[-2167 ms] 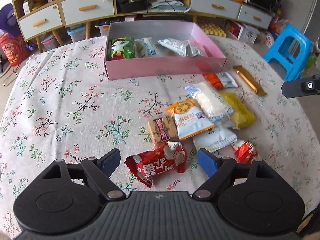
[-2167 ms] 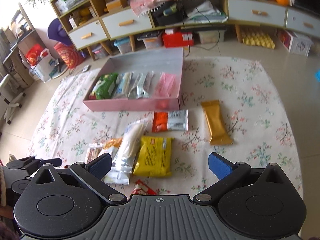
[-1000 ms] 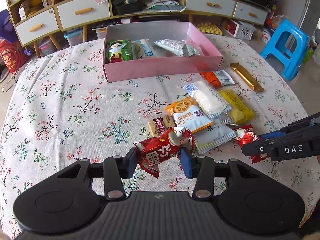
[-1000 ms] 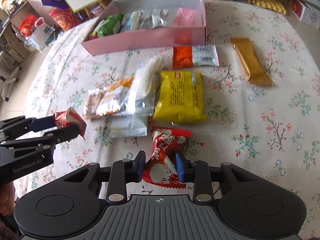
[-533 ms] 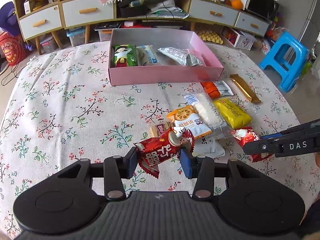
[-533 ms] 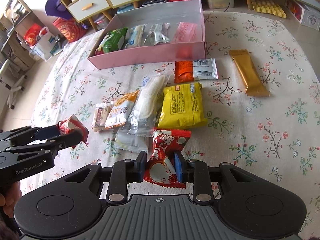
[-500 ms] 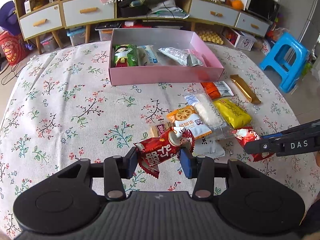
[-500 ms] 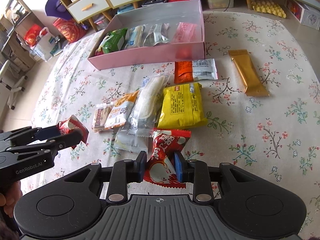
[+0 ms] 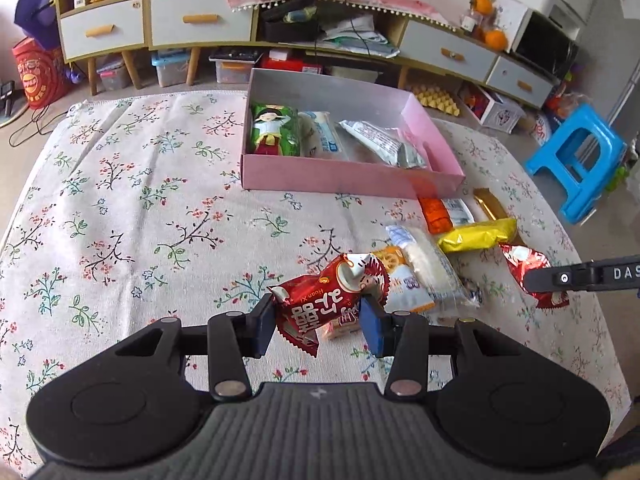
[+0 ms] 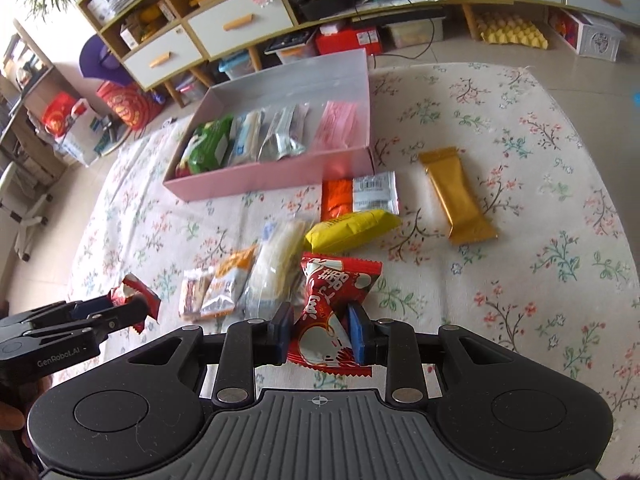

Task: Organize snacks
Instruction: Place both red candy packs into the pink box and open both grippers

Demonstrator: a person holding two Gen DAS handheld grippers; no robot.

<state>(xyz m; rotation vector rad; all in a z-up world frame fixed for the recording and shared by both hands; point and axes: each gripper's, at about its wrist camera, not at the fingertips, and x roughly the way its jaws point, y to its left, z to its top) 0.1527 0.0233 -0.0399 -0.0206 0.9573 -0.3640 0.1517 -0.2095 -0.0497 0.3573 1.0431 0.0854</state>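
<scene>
My left gripper [image 9: 318, 324] is shut on a red snack packet [image 9: 320, 300] and holds it above the floral tablecloth. My right gripper [image 10: 320, 334] is shut on a second red snack packet [image 10: 332, 304], also lifted; it shows at the right of the left wrist view [image 9: 528, 270]. A pink box [image 9: 340, 176] at the back holds a green packet [image 9: 274, 130], a white packet and a silver packet. Loose on the cloth lie a yellow packet [image 10: 352, 230], an orange-and-white packet [image 10: 358, 194], a gold bar [image 10: 458, 196], a long white packet [image 10: 278, 256] and an orange biscuit packet [image 10: 226, 280].
The round table [image 9: 120, 200] has a flowered cloth. A blue plastic stool [image 9: 580, 160] stands off its right side. Low cabinets with drawers [image 9: 200, 20] and storage bins line the far wall.
Both grippers closed on red packets and lifted them off the cloth. Since half a second ago both have risen higher and tilted toward the box.
</scene>
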